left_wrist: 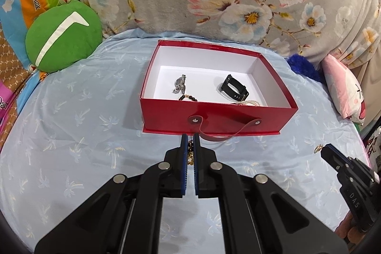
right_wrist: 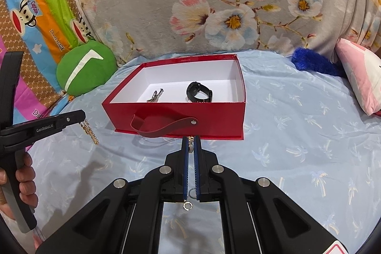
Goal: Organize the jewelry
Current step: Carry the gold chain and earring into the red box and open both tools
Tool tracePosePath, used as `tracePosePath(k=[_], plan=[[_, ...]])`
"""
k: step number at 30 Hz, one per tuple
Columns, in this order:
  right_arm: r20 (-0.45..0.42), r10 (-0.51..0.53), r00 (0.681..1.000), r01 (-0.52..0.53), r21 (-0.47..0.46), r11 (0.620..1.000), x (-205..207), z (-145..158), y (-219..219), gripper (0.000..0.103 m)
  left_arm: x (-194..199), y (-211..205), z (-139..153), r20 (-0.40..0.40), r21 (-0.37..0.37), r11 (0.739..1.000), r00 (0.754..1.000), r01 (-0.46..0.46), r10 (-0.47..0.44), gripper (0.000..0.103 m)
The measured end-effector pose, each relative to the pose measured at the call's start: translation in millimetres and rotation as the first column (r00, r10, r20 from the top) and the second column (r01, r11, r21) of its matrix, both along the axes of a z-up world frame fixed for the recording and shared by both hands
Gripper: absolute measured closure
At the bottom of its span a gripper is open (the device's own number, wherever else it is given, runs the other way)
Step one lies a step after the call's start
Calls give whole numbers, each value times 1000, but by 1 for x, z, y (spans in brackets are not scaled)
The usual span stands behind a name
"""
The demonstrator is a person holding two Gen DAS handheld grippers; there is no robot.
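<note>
Both grippers are carrying pieces toward the red box (left_wrist: 214, 111), so the step in hand looks like the transfer into it. The left gripper (left_wrist: 189, 138) is nearly closed on a gold chain (right_wrist: 89, 132), which dangles clear of the bed (left_wrist: 83, 135) just short of the box's front wall. The right gripper (right_wrist: 190, 141) is pinched on a small gold piece (right_wrist: 190, 146), perhaps a ring or pendant; the view is too tight to say which. Next, each load needs lifting over the front wall and handle strap (right_wrist: 164, 126), then releasing onto bare floor inside. The box already holds a black watch (left_wrist: 234, 87), a silver clip-like piece (left_wrist: 179, 85), a dark beaded bracelet (left_wrist: 188, 98) and a pearl strand (left_wrist: 247, 102) against the near wall
</note>
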State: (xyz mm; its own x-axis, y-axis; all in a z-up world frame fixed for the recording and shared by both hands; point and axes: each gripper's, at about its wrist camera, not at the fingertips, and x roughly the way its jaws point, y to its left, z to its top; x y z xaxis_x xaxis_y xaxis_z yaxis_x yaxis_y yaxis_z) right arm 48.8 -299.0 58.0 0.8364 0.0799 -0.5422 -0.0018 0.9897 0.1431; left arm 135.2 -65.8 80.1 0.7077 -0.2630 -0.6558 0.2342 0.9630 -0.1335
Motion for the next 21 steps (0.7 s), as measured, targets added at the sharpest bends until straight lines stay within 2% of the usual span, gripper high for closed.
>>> tracePosePath(k=[3, 9, 16, 21], plan=[[3, 3, 1000, -3, -2, 1000, 2, 2, 3, 99, 3, 8, 5, -1, -22, 1000, 1000, -3, 3, 100], [14, 14, 1000, -14, -10, 1000, 8, 8, 8, 99, 11, 32, 14, -38, -123, 992, 999, 17, -22, 100], [29, 34, 999, -34, -15, 999, 21, 17, 13, 99, 24, 50, 31, -26, -128, 992, 1000, -13, 10, 100], [44, 39, 998, -38, -22, 999, 37, 27, 11, 99, 36, 52, 44, -1, -104, 994, 1000, -26, 26, 100]])
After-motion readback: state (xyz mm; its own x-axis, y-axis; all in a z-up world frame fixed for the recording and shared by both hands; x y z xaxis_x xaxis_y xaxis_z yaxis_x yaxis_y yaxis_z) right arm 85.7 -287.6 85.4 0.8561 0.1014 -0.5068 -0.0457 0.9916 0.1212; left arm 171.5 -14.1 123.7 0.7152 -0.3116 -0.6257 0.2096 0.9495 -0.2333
